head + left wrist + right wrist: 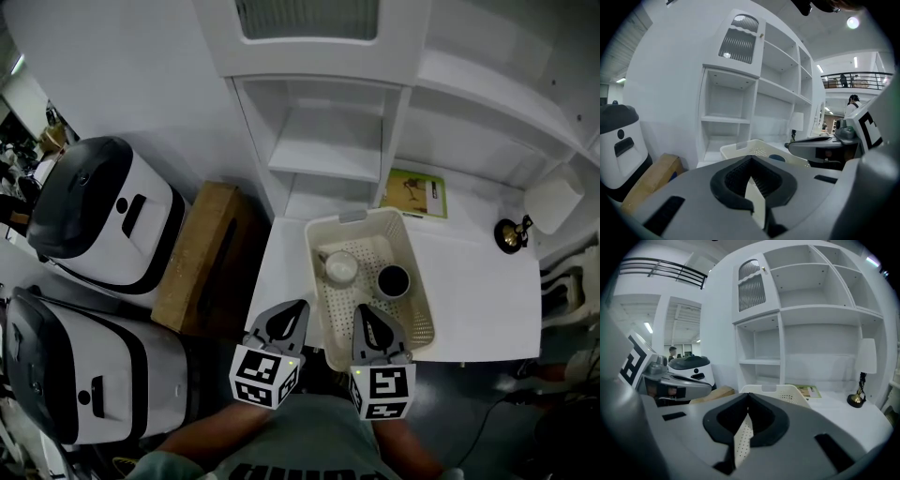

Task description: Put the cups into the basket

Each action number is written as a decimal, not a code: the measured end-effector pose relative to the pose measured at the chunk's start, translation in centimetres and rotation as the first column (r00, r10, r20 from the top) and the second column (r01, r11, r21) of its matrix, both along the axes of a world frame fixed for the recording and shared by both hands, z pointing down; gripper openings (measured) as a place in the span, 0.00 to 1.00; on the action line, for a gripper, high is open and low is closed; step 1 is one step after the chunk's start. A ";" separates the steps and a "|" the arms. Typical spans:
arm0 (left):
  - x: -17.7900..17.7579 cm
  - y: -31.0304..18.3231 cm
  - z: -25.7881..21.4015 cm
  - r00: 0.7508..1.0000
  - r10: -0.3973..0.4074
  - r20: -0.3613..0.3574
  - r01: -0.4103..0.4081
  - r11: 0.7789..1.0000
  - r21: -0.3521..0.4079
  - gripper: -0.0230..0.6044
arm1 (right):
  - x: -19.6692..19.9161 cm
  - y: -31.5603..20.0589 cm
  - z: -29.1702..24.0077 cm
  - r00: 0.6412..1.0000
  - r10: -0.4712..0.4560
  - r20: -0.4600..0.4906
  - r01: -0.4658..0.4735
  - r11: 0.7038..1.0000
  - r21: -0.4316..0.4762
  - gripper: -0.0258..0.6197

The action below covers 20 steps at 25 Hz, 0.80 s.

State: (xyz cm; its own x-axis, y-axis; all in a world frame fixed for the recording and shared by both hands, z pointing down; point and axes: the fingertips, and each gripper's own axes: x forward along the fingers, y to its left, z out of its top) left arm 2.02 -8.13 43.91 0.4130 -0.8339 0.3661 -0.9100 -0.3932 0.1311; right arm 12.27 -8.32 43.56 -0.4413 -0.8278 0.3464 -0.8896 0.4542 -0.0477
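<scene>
The task looks done: white cup [340,268] and dark cup [393,280] sit in the basket [419,281], while left gripper [298,307] and right gripper [363,311] are closed and empty.

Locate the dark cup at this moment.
In the head view, the dark cup stands inside the basket, near its right wall. The white cup is beside it on the left.

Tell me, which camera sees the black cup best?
The head view: it looks down into the basket and shows the whole black cup. The left gripper view shows only a dark sliver over the basket wall. The right gripper view shows none of it.
</scene>
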 end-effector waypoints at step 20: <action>-2.2 12.4 -3.1 0.994 0.108 -0.009 -0.107 0.990 0.094 0.05 | -2.1 12.5 -1.7 0.995 0.096 -0.023 -0.095 0.995 0.037 0.07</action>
